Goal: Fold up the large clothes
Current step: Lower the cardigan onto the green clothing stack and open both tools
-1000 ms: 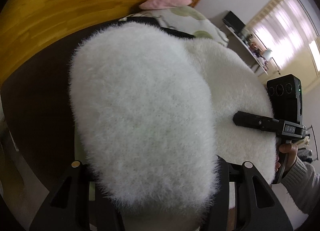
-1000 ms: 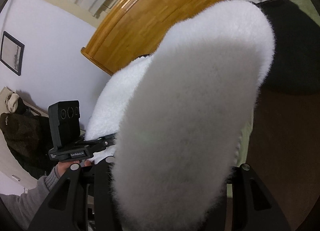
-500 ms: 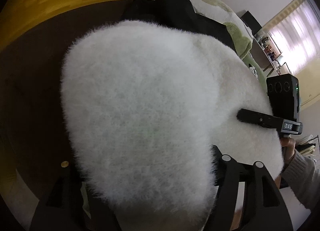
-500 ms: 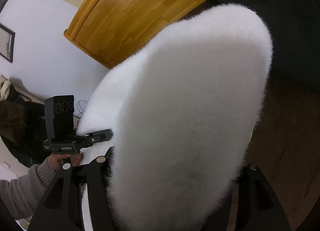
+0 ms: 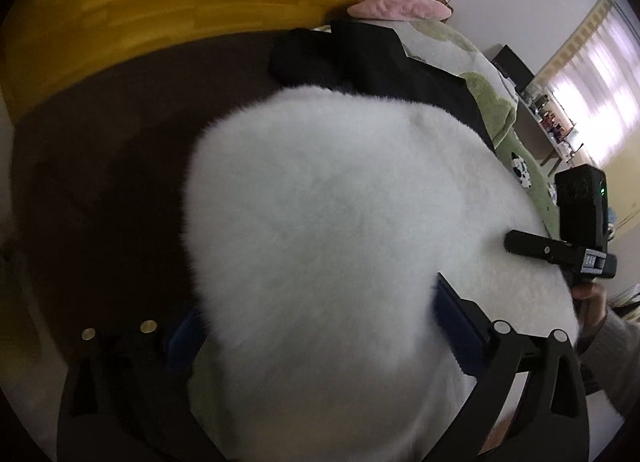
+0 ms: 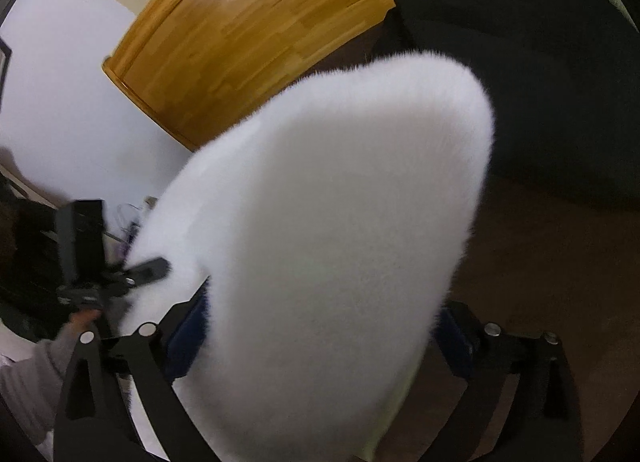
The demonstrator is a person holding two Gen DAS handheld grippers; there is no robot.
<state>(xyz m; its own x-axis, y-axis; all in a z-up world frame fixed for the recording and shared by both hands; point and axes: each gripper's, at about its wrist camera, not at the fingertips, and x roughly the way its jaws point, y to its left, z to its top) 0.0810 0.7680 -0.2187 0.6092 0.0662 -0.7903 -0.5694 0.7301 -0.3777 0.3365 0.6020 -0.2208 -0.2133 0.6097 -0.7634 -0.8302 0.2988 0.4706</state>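
A white fluffy garment (image 5: 320, 221) fills most of the left wrist view and also the right wrist view (image 6: 328, 229). It hangs as a thick fold between the two grippers, over a dark brown bed cover (image 5: 100, 181). My left gripper (image 5: 316, 334) is shut on one end of the garment, its fingertips buried in the fur. My right gripper (image 6: 320, 338) is shut on the other end. The right gripper shows at the right of the left wrist view (image 5: 520, 244). The left gripper shows at the left of the right wrist view (image 6: 148, 268).
A black garment (image 5: 380, 61) lies on the bed beyond the white one, also in the right wrist view (image 6: 540, 81). A wooden headboard (image 5: 180, 1) runs behind. A pink pillow (image 5: 400, 7) and a green patterned blanket (image 5: 496, 101) lie further right.
Both grippers have swung with the white garment across the bed. The black garment and brown cover have come more into view, and the garment has shifted right in the left wrist view.
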